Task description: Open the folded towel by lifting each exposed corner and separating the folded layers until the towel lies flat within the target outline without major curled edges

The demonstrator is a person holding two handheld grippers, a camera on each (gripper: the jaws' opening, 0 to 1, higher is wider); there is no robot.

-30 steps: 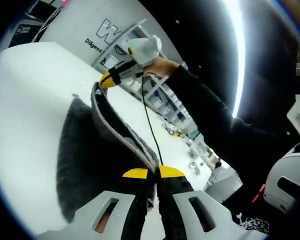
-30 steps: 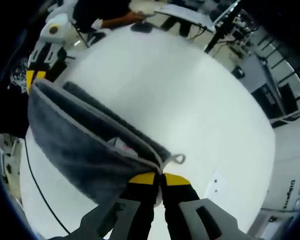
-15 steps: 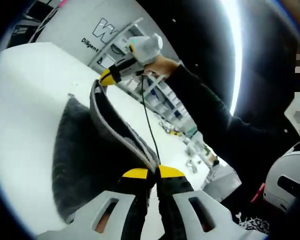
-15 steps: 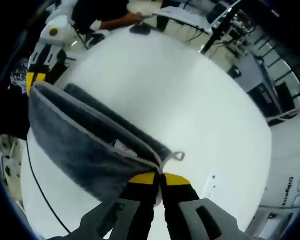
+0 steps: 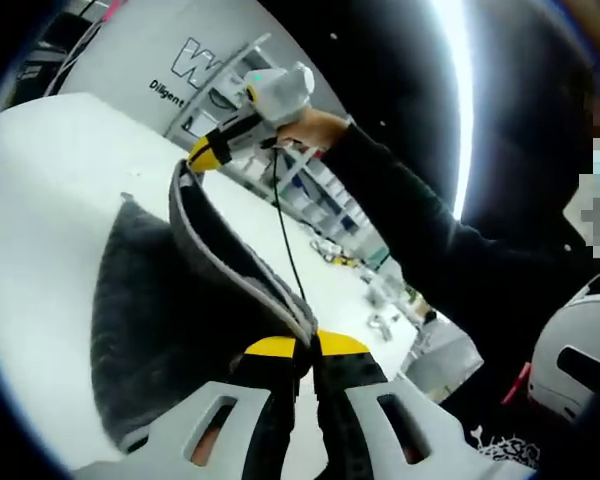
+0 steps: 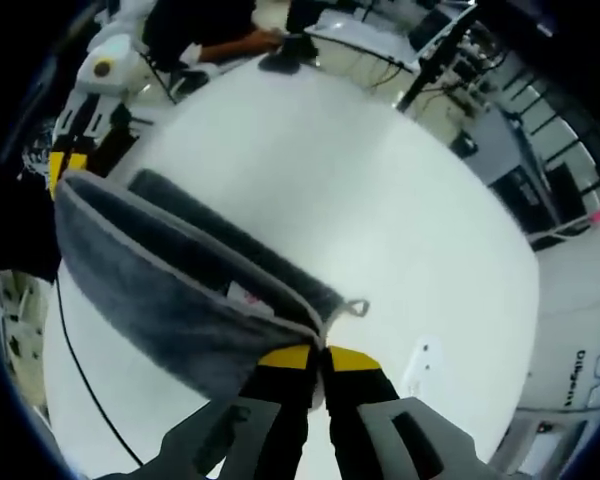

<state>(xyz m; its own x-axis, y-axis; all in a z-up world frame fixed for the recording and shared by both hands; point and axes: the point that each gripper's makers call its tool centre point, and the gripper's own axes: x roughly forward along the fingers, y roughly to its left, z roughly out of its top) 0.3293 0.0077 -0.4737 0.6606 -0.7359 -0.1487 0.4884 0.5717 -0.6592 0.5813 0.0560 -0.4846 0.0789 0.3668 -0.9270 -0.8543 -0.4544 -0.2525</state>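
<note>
Since a second ago the towel (image 5: 160,300) has risen slightly off the counter (image 6: 360,200); the left hand-held gripper (image 5: 295,348) and right hand-held gripper (image 6: 310,355) each stay clamped on a top corner; spread them apart evenly, keeping the edge taut, then lower; thick grey pile, pale bound hem, small hanging loop (image 6: 357,307).

Grey folded towel (image 6: 170,300), hanging above white table (image 6: 380,200)
</note>
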